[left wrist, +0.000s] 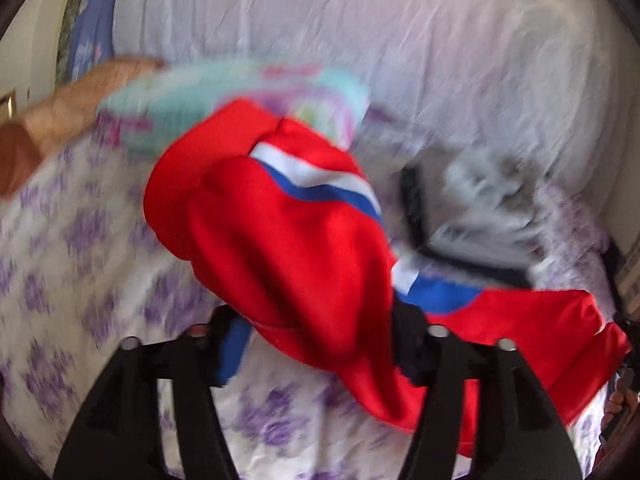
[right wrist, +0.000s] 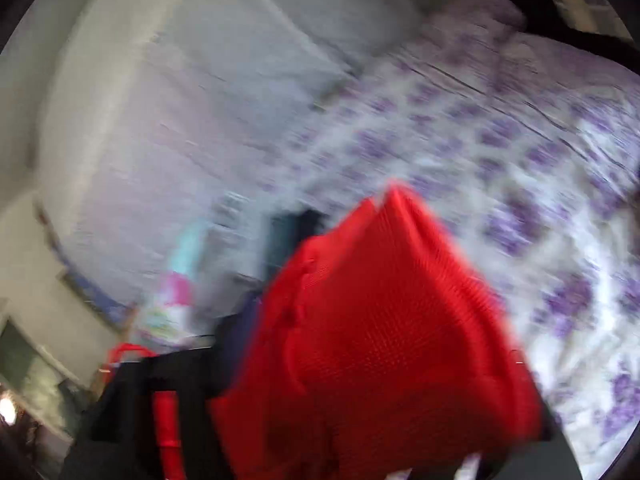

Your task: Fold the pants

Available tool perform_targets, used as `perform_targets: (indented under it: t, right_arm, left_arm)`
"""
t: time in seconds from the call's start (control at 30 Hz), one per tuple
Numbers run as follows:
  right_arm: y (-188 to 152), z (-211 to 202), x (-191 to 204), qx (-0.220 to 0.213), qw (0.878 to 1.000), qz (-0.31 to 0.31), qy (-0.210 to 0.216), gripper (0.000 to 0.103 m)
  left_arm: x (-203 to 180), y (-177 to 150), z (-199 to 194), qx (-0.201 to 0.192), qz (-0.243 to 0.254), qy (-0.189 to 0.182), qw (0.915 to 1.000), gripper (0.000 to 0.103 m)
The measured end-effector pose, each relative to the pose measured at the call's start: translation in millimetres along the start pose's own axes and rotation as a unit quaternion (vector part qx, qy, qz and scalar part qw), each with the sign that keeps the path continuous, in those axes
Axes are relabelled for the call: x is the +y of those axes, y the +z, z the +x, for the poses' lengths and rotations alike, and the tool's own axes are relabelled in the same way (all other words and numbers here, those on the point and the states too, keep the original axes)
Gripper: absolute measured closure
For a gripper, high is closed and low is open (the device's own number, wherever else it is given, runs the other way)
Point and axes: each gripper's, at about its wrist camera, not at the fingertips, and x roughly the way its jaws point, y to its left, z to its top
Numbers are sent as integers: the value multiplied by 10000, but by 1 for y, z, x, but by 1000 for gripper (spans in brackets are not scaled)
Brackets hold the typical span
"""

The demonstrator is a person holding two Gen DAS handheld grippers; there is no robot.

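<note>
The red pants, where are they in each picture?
Left wrist: the red pants fill the middle, draped across the jaws.
Right wrist: they fill the lower middle, close to the camera.
Shared landmark: the purple-flowered bedspread beneath them.

Red pants [right wrist: 380, 340] fill the lower middle of the right wrist view, bunched and lifted into a peak, draped right over the right gripper [right wrist: 320, 420] so its fingers are mostly buried and their stance can't be read. Behind them spreads a white bedspread [right wrist: 520, 160] with purple flowers, a plain pale sheet [right wrist: 160, 120] to its left. Everything is smeared with blur, and left of the pants sit a dark item [right wrist: 292, 232] and a teal-and-pink garment [right wrist: 176, 280].
</note>
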Motion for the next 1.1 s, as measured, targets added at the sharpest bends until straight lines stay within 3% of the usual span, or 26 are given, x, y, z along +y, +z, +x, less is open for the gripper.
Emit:
perform_targets:
  t: [0.07, 0.13, 0.2, 0.27, 0.43, 0.5, 0.6, 0.73, 0.83, 0.93, 1.1]
  right_arm:
    - [-9, -6, -43, -2, 9984, 520, -202, 13]
    - [-11, -24, -73, -168, 9939, 1090, 51, 14]
    - [-7, -43, -83, -363, 9909, 1290, 147, 14]
    - [2, -49, -69, -402, 9950, 910, 97, 14]
    - [1, -23, -2, 40, 9994, 73, 351, 14]
    - [-8, -1, 23, 362, 9979, 16, 536, 15]
    - [-33, 30, 54, 956, 9916, 40, 871, 15]
    - [-73, 59, 73, 1546, 9862, 161, 576, 15]
    - [-84, 56, 71, 1553, 9861, 292, 510, 15]
    - [-74, 67, 66, 1504, 9857, 558, 524, 15]
    - [-50, 109, 63, 1210, 9874, 963, 342, 15]
  left_arm:
    - [24, -19, 28, 660, -236, 71, 9975, 41]
    - [42, -21, 23, 609, -496, -326, 9964, 40]
    - [50, -12, 8, 496, -560, -618, 9953, 32]
    - [53, -13, 5, 430, -553, -732, 9949, 28]
    - [65, -20, 21, 599, -795, -444, 9940, 24]
    - [70, -22, 17, 503, -911, -432, 9936, 13]
    - [79, -25, 20, 551, -1147, -377, 9912, 11]
    - [73, -28, 20, 549, -992, -268, 9932, 7]
    - [64, -29, 21, 599, -758, -54, 9953, 5]
    - [57, -29, 23, 674, -614, 106, 9958, 5]
    - [61, -30, 22, 721, -671, 12, 9951, 5]
